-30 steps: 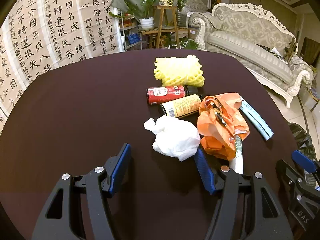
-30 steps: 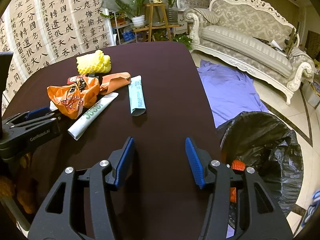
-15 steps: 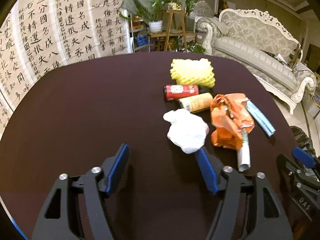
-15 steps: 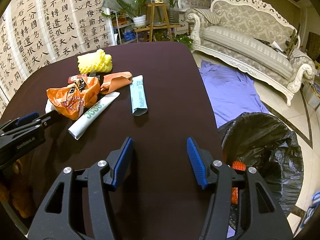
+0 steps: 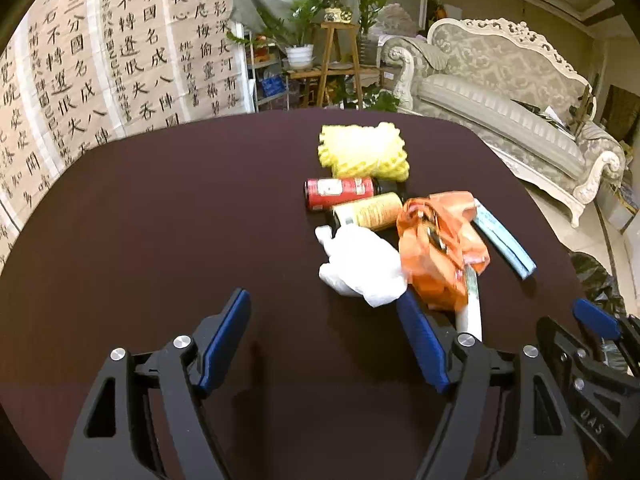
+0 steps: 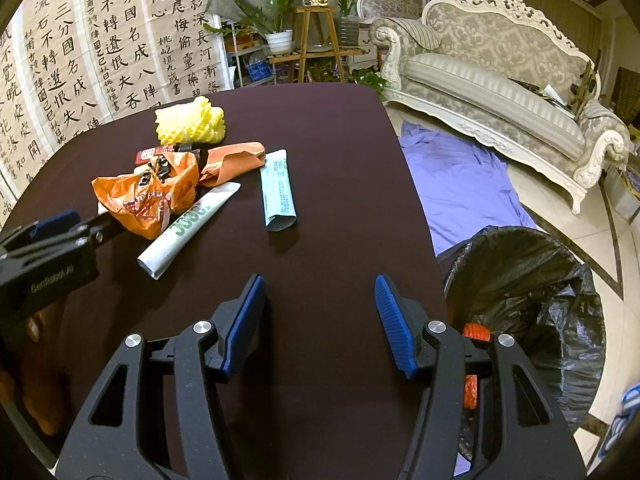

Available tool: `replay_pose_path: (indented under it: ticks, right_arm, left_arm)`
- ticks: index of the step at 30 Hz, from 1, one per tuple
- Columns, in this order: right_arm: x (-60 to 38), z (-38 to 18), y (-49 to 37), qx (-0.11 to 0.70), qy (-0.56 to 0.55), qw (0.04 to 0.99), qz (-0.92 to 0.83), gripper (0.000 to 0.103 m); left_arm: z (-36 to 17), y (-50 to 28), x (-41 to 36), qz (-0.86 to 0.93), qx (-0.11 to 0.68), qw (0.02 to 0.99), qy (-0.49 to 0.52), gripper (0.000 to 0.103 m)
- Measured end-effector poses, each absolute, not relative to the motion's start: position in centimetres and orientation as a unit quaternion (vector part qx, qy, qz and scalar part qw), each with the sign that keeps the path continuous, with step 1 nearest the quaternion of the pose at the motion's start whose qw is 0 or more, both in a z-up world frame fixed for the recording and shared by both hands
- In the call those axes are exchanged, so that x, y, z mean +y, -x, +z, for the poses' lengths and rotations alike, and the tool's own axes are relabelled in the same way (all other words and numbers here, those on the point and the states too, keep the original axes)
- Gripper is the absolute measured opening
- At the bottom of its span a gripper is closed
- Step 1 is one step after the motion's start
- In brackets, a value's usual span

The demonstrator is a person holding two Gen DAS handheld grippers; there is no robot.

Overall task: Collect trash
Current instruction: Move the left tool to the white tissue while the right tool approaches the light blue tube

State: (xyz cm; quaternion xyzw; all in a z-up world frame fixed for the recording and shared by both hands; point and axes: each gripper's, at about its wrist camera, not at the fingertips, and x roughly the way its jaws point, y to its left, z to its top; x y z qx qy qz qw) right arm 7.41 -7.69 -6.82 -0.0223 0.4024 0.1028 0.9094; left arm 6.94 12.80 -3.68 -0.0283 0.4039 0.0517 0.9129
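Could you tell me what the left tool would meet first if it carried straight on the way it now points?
Probably bare dark table: nothing lies between the opening fingers of the left tool. The crumpled white tissue sits just right of that line, though depth is unclear.

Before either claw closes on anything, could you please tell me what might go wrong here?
1. The white bag touches the orange bag and yellow can; the opening left claw may drag them.
2. The cans lie sideways and could roll.
3. The bin sits below the table edge; a dropped tube may miss.
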Motion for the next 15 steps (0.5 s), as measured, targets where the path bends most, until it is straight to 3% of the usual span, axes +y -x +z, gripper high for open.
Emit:
replay_pose_path:
  ticks: [15]
  right_arm:
    - [-7.7,-6.9,-7.4,0.402,0.023,0.909,0.103,0.058]
  left_arm:
    - [-3.0,-8.7,12.2,0.052,0.391,0.919,0.024,0.074]
